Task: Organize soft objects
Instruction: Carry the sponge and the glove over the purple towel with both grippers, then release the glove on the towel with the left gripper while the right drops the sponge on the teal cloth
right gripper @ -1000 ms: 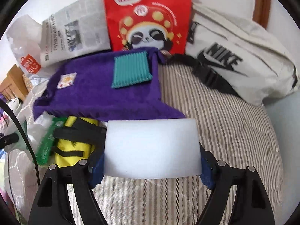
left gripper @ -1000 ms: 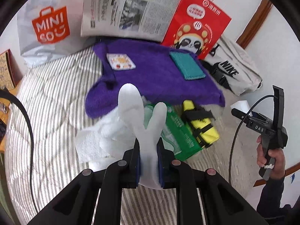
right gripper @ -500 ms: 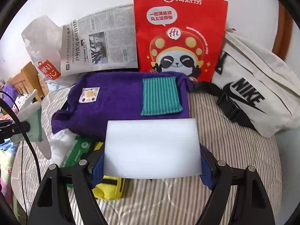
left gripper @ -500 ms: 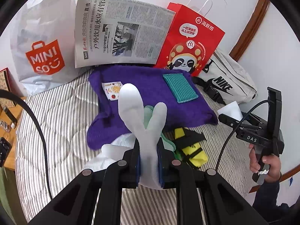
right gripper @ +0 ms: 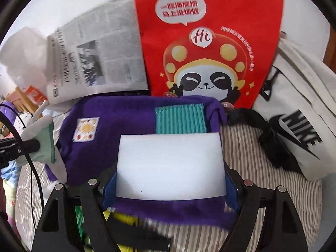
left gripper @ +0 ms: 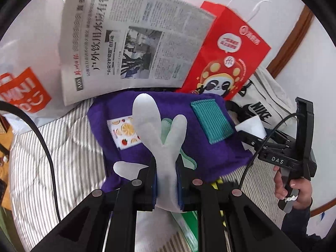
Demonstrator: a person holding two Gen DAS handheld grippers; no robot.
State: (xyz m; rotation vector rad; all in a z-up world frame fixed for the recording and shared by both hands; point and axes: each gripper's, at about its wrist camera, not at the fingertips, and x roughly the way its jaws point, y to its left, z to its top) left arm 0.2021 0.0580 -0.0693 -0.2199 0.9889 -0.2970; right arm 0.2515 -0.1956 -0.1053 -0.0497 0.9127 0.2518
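My left gripper [left gripper: 167, 180] is shut on a white plush toy [left gripper: 159, 138] with long ears and holds it up over the purple cloth [left gripper: 168, 147]. The toy also shows at the left of the right wrist view [right gripper: 40, 140]. My right gripper [right gripper: 170, 187] is shut on a white foam block [right gripper: 170, 166], held above the near edge of the purple cloth [right gripper: 126, 124]. A teal knitted patch [right gripper: 179, 117] and a fruit-print square [right gripper: 86, 129] lie on the cloth. The right gripper shows at the right of the left wrist view [left gripper: 252, 132].
A newspaper [left gripper: 130, 42], a red panda bag [right gripper: 208, 42], a white Nike bag [right gripper: 298, 109] and a Miniso bag [left gripper: 23, 92] stand at the back against the wall. A yellow strapped item [right gripper: 124, 218] and a green packet [left gripper: 189, 220] lie on the striped bed [right gripper: 262, 168].
Both grippers have moved forward toward the purple cloth and the bags, which now look larger and nearer. Each still holds its object.
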